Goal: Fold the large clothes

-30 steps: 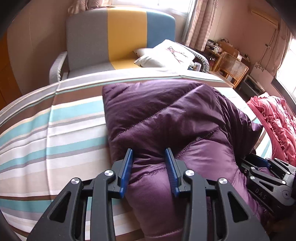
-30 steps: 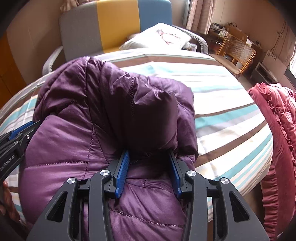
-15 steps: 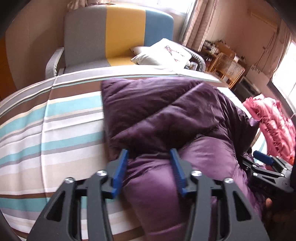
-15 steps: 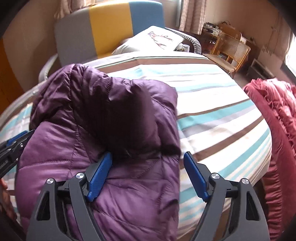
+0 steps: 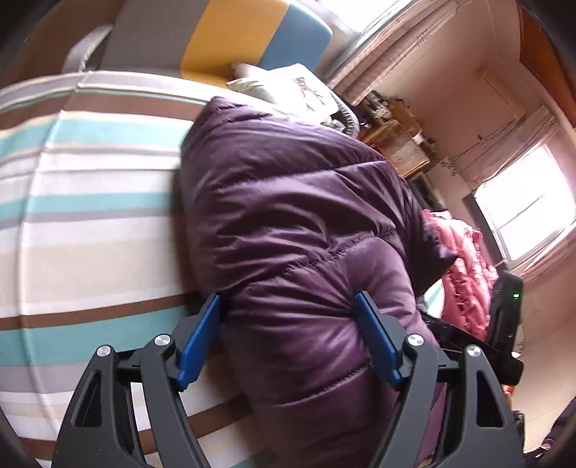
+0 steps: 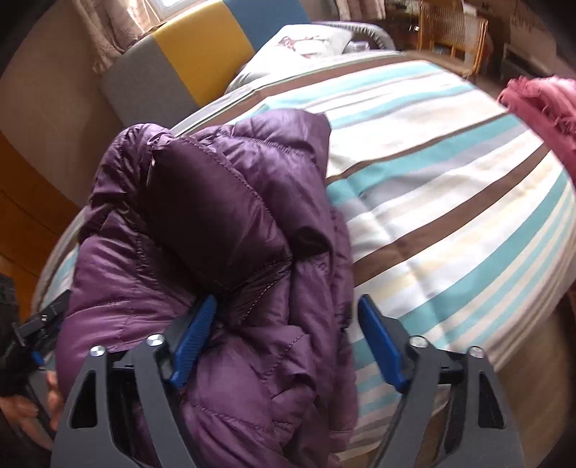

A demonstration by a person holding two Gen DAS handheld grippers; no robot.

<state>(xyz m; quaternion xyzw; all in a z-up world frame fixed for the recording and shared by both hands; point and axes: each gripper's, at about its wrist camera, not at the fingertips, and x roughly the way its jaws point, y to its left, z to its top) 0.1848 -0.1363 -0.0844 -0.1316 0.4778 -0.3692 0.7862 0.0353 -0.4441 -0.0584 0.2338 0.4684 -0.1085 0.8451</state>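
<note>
A purple quilted puffer jacket (image 5: pixel 288 216) lies folded in a thick bundle on the striped bed (image 5: pixel 90 223); it also shows in the right wrist view (image 6: pixel 216 223). My left gripper (image 5: pixel 288 338) is open, its blue pads either side of the jacket's near edge. My right gripper (image 6: pixel 288 342) is open too, jaws wide, with the jacket's right edge lying between them. The right gripper's body shows at the right of the left wrist view (image 5: pixel 504 316), and the left gripper at the left of the right wrist view (image 6: pixel 39 324).
A grey, yellow and blue sofa (image 5: pixel 223 39) with a white cushion (image 5: pixel 288 86) stands behind the bed. A pink ruffled cloth (image 6: pixel 540 104) lies at the bed's right edge. A wicker chair (image 6: pixel 453 32) stands at the back right.
Both grippers have opened and let go of the jacket, right first, then left. Both views have tilted and moved nearer the bundle, which has settled on the bed.
</note>
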